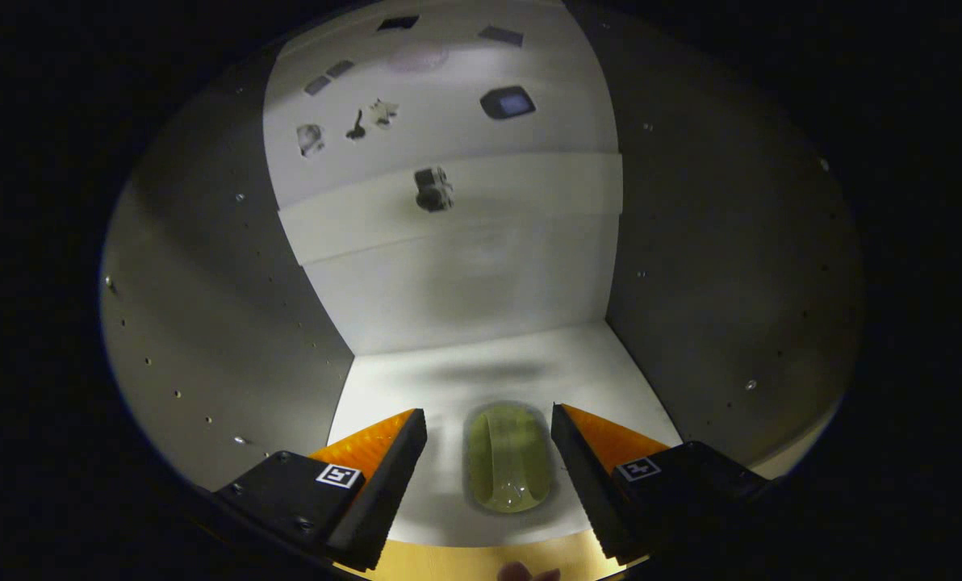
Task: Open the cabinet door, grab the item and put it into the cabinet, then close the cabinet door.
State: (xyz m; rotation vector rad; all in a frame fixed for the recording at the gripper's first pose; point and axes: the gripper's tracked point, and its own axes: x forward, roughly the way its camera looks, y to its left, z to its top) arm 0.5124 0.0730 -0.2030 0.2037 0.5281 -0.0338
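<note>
I am looking into the cabinet [481, 274], a pale box with a white floor, a white back wall and grey side walls. A yellowish-green oval item [507, 468] lies flat on the cabinet floor near its front edge. My gripper [489, 418] is open, one finger on each side of the item. A clear gap shows between each finger and the item, so neither touches it. The item's far end lies level with the fingertips.
The left side wall [207, 323] and right side wall [723, 282] carry rows of small holes. A pale strip with a small dark fitting [433, 190] crosses the back wall, with several small dark marks above. A wooden edge [457, 562] runs below the floor's front.
</note>
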